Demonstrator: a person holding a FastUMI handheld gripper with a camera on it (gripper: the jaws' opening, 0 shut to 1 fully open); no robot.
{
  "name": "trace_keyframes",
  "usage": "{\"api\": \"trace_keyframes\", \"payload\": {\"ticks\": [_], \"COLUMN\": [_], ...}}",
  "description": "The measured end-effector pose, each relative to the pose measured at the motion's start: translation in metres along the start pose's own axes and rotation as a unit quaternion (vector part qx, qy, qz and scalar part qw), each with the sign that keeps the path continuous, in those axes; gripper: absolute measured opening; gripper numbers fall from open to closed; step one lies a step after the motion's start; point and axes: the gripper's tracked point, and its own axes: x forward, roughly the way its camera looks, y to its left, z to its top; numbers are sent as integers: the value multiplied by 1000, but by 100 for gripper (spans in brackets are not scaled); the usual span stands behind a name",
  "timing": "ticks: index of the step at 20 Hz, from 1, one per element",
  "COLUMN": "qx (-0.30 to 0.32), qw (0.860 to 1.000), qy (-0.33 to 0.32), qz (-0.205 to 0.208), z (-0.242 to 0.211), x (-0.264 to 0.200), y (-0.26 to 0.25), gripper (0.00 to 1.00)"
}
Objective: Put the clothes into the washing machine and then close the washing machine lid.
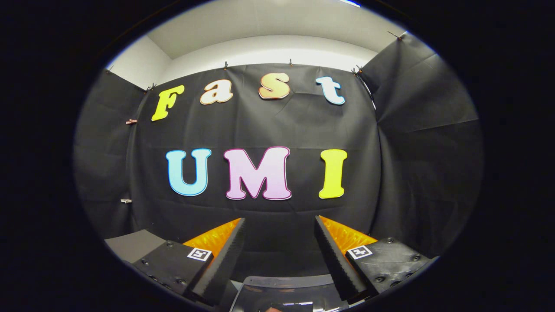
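Claw point(279, 225) raised, fingers spread wide on nothing, facing the booth's black cloth wall point(269, 125); below them gleams a clear lid point(282, 290), seemingly the washing machine's. Clothes unseen, so the stage stays unclear.

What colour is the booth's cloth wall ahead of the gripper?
Black cloth wall, seen in the gripper view beyond the open gripper.

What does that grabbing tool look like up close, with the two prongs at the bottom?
The gripper has two wedge-shaped fingers with ridged, saw-toothed inner faces, standing apart with nothing between them. Each sits on a blocky dark mount with screws, and each mount carries a small square black-and-white marker.
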Motion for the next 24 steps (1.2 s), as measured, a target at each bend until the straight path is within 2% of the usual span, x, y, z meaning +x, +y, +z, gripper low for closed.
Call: {"api": "trace_keyframes", "payload": {"ticks": [24], "qx": [7], "qw": [1000], "qy": [4], "qz": [4], "z": [-1], "x": [0], "y": [4], "gripper": [98]}}
